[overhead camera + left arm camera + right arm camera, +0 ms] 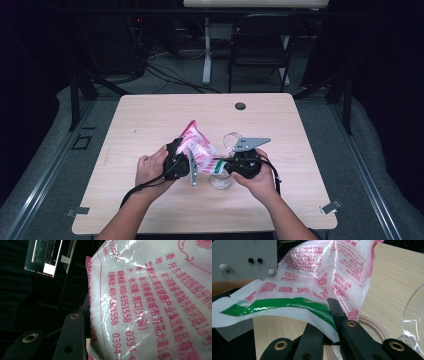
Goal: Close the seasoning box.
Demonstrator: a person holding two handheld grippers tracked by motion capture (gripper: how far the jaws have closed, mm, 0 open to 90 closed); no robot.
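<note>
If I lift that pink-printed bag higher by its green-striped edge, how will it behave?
The bag will probably sag and fold: its thin film is already creased where the right gripper pinches the edge. It looks bottom-heavy, since white granules fill the body held by the left gripper. The glossy film may slip, so its weight could pull the edge free.

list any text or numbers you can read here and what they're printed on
"400-6351558": pink print on the plastic bag, left gripper view.
"0394-": pink, lower on that bag, the rest cut off.
"河南·周口(分装)": pink, between those two numbers.
Other pink Chinese lines on the bag: too blurred to read surely.
Bag's print in the right gripper view: reversed, unreadable.
</note>
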